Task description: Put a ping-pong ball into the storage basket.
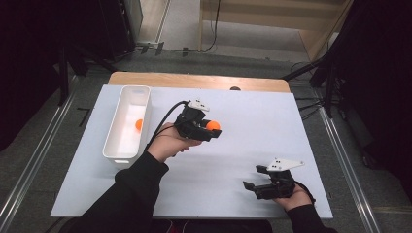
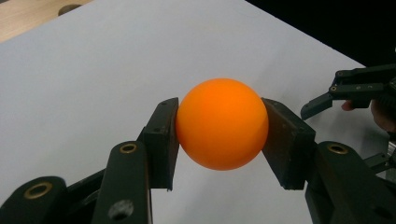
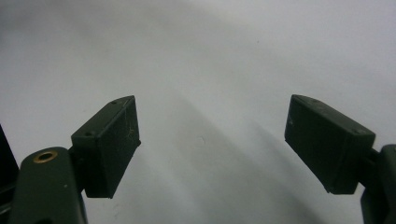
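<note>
My left gripper [image 1: 212,130] is shut on an orange ball [image 1: 213,125], held just above the white table sheet [image 1: 243,116] near its middle. Up close, the ball [image 2: 222,123] sits squeezed between the two black pads [image 2: 161,140] of the left gripper [image 2: 219,140]. A second orange ball [image 1: 139,124] lies inside the white bin [image 1: 122,153] at the left. My right gripper [image 1: 253,177] rests near the front right of the sheet, jaws spread wide. In the right gripper view the right gripper [image 3: 212,144] holds nothing; bare white sheet lies between its pads [image 3: 109,144].
The wooden table edge [image 1: 194,79] runs behind the sheet, with a small dark hole [image 1: 235,88] in it. In the left gripper view the right gripper [image 2: 355,91] shows farther off at the right. Black stands and cables flank the table on the floor.
</note>
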A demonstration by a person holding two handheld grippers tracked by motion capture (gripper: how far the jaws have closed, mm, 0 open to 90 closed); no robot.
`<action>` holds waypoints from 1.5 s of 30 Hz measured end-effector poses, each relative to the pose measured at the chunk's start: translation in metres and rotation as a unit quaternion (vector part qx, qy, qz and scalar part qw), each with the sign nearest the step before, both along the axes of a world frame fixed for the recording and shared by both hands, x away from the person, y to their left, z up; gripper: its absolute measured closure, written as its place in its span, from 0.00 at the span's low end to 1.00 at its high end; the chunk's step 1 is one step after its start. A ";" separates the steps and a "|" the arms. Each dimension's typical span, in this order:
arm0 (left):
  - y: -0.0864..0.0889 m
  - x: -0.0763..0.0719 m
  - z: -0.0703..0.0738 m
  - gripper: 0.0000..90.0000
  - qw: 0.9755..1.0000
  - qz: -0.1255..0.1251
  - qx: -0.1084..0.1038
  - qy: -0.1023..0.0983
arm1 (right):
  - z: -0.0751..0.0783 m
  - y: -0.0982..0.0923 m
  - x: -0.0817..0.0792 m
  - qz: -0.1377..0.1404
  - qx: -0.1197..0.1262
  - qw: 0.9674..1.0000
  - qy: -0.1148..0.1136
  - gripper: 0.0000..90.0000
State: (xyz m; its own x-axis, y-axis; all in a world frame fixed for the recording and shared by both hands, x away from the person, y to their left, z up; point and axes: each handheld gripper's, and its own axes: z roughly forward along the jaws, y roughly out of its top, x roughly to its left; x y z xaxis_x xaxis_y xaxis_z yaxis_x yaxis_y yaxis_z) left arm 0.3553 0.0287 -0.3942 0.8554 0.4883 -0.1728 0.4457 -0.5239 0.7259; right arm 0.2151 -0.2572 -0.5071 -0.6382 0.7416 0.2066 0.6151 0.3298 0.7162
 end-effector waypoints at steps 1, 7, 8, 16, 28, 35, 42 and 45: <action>0.001 0.001 0.000 0.56 1.000 -0.001 0.001 -0.001 | 0.000 0.000 0.000 0.001 0.000 1.000 -0.001 0.18; 0.006 0.002 0.002 0.56 1.000 0.004 0.001 0.002 | 0.000 0.001 0.001 0.002 0.001 1.000 -0.003 0.18; 0.006 0.002 0.002 0.56 1.000 0.006 -0.001 0.002 | 0.000 0.001 0.001 0.003 0.001 1.000 -0.004 0.18; 0.011 0.004 0.003 0.56 1.000 0.011 -0.002 0.006 | 0.001 0.000 0.000 0.004 0.002 1.000 -0.005 0.18; 0.022 0.010 0.008 0.56 1.000 0.026 0.000 0.004 | 0.001 0.000 0.000 0.003 0.002 1.000 -0.005 0.18; 0.029 0.013 0.011 0.56 0.999 0.035 0.005 -0.001 | 0.001 0.001 -0.001 0.004 0.002 1.000 -0.005 0.18; 0.035 0.017 0.012 0.56 0.999 0.046 0.004 0.002 | 0.001 0.001 -0.001 0.003 0.001 1.000 -0.004 0.18; 0.038 0.018 0.012 0.56 0.999 0.047 0.006 0.002 | 0.001 0.001 -0.001 0.003 0.001 1.000 -0.004 0.18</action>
